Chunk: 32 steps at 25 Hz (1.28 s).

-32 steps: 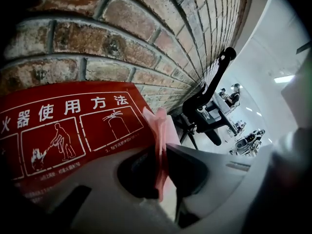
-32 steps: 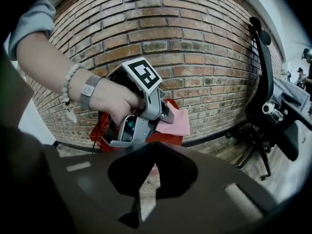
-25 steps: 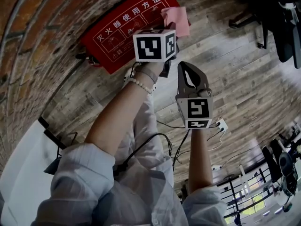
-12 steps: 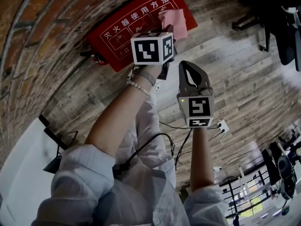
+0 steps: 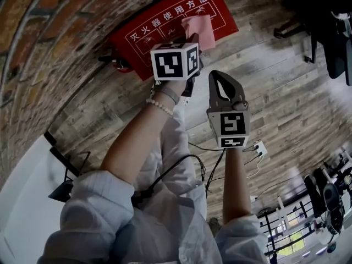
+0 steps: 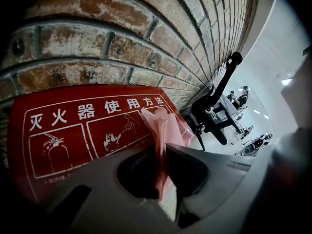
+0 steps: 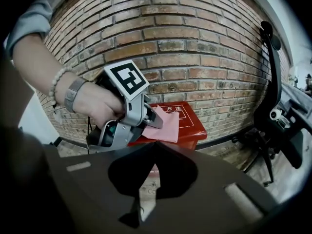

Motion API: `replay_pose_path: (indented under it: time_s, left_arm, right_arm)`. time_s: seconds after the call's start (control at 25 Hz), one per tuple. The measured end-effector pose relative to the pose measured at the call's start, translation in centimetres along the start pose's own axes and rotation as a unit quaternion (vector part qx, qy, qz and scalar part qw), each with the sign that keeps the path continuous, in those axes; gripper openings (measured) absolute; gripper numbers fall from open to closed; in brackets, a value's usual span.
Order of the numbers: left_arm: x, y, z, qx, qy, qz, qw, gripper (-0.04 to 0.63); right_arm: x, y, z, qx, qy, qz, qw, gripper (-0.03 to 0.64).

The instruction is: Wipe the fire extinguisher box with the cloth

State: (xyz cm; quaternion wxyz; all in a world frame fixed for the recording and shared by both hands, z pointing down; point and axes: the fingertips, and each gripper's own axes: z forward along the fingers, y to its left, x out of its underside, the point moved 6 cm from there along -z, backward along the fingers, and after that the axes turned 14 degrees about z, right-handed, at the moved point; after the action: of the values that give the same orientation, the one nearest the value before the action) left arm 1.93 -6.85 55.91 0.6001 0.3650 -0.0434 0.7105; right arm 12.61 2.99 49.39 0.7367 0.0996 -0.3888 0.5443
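The red fire extinguisher box [image 5: 165,29] stands on the wood floor against the brick wall, white lettering on its lid [image 6: 73,130]. My left gripper [image 5: 193,38] is shut on a pink cloth [image 5: 199,27], which lies over the right part of the lid. In the left gripper view the cloth [image 6: 161,135] is pinched between the jaws of the left gripper [image 6: 161,152]. The right gripper view shows the left gripper [image 7: 157,120], the cloth [image 7: 166,126] and the box [image 7: 190,126]. My right gripper [image 5: 219,75] hangs shut and empty nearer me, its tips [image 7: 155,143] together.
A brick wall [image 7: 185,43] rises behind the box. A black office chair [image 6: 214,108] stands to the right of it; its base [image 7: 273,130] is close. Cables and a white power strip [image 5: 258,146] lie on the floor. A white tabletop [image 5: 22,202] is at lower left.
The left gripper has drawn the cloth from the lid's right edge leftward over the lid. The right gripper has stayed about where it was.
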Motion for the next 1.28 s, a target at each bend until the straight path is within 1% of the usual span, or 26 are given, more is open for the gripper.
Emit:
replay_pose_path:
  time_s: [0.28,0.68,0.92,1.28]
  left_arm:
    - [1.5,2.0,-2.3,-0.015,0.000,-0.013,0.9998,0.012]
    - [3.8,4.7,-5.7,-0.037,0.003,-0.020,0.9991,0.012]
    - [5.2,6.2,-7.3,-0.050,0.006,-0.011,0.9987,0.012]
    - [7.3,8.4,-10.3,-0.080,0.012,-0.011,0.9967,0.012]
  right_arm:
    - [-0.1,1.8,0.0,-0.006,0.002,-0.011,1.000,0.005]
    - [0.0,4.7,0.7,-0.016,0.005,-0.024,1.000,0.005]
    - [-0.4,6.1,1.4,-0.027,0.006,-0.033,0.999,0.005]
    - [-0.6,7.3,2.2,-0.036,0.010,-0.042,0.998,0.005]
